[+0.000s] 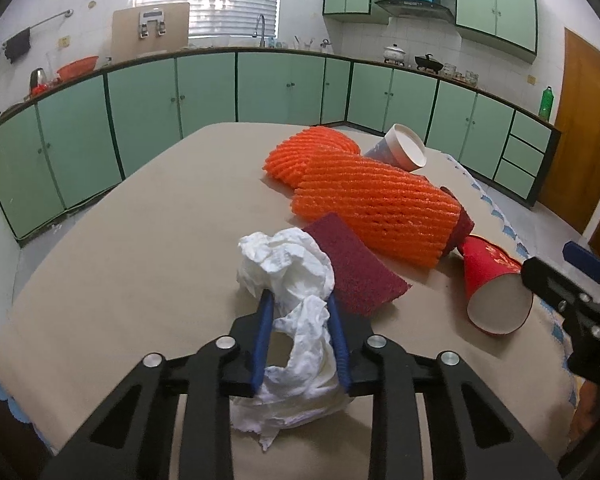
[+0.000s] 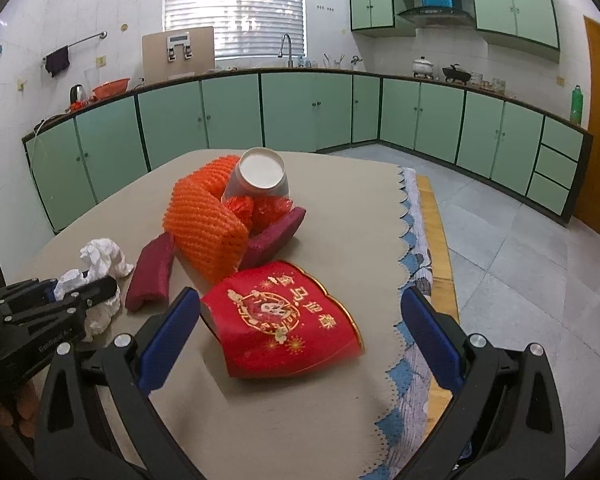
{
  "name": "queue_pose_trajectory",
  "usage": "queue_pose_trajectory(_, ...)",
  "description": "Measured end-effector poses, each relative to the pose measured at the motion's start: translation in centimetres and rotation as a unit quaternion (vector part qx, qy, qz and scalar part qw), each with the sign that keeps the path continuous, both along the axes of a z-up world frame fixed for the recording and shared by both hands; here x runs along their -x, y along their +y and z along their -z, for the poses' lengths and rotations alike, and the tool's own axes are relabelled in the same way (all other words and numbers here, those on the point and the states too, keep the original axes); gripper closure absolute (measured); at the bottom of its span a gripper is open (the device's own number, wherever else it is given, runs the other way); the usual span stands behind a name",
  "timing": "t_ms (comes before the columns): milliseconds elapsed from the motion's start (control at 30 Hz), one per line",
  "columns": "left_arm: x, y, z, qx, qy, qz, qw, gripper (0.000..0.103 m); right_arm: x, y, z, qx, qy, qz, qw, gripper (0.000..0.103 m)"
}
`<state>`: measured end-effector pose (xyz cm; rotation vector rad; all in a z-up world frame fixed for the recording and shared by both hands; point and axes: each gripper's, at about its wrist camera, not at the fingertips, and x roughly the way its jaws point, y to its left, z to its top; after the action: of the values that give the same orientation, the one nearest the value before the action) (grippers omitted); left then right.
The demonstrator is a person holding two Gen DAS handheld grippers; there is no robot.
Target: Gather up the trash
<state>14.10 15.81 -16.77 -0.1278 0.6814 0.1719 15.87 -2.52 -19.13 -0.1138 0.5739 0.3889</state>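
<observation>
Crumpled white tissue lying on the beige tablecloth toward the near left edge of the table, pinched between the blue pads of the left gripper, paper bulging above and below the narrowed jaws. Just beside the tissue, to its right, a dark red scouring pad, one end tilted up against the orange foam fruit netting. Netting heaped at mid-table, with a second maroon pad and crinkled red wrapping tucked against it. White paper cup on its side atop the far end of the heap, mouth facing the right-hand camera. Red paper cup with gold print flattened on its side near the scalloped right edge of the cloth, between the widely spread fingers of the right gripper, neither pad touching it. Blue-and-white knitted cloth peeking out along that right edge. Beyond the table, green kitchen cabinets and a shuttered window.
</observation>
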Motion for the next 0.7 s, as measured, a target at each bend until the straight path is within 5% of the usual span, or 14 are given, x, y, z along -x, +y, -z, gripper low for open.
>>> queue_pose_trajectory(700, -0.7, -1.2, 0.0, -0.012, 0.005, 0.000, 0.9999, 0.079, -1.3, 0.5, 1.5, 0.019, 0.063, -0.021, 0.998, 0.006)
